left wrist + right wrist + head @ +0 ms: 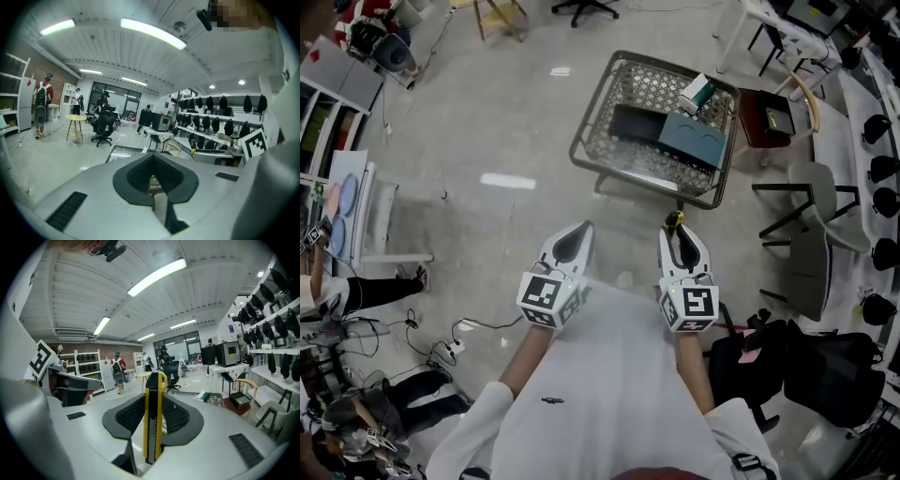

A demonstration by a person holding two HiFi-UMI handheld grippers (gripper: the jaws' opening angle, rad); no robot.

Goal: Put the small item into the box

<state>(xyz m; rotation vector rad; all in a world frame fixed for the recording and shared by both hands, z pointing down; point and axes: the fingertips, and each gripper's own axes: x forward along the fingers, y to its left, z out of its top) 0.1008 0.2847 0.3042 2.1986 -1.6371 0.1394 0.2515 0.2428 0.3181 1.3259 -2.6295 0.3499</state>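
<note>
The pick-up looks done: the right hand-held gripper (678,232) is clamped on a yellow-and-black utility knife (153,427), held in the air in front of the person's chest. The left hand-held gripper (581,232) has its jaws together with nothing between them. The carry and the drop are left. The likely target is in the wire-mesh basket (598,103), which stands on the floor ahead, well apart from both grippers. It holds a black box (633,124) touching a teal box (698,142) (which of the two is meant, and whether either is open, I cannot tell).

The knife's long axis runs along the jaws. Its yellow looped end juts past the fingertips and points away from the person, roughly toward the basket. The other end lies back between the pads, toward the gripper body.
</note>
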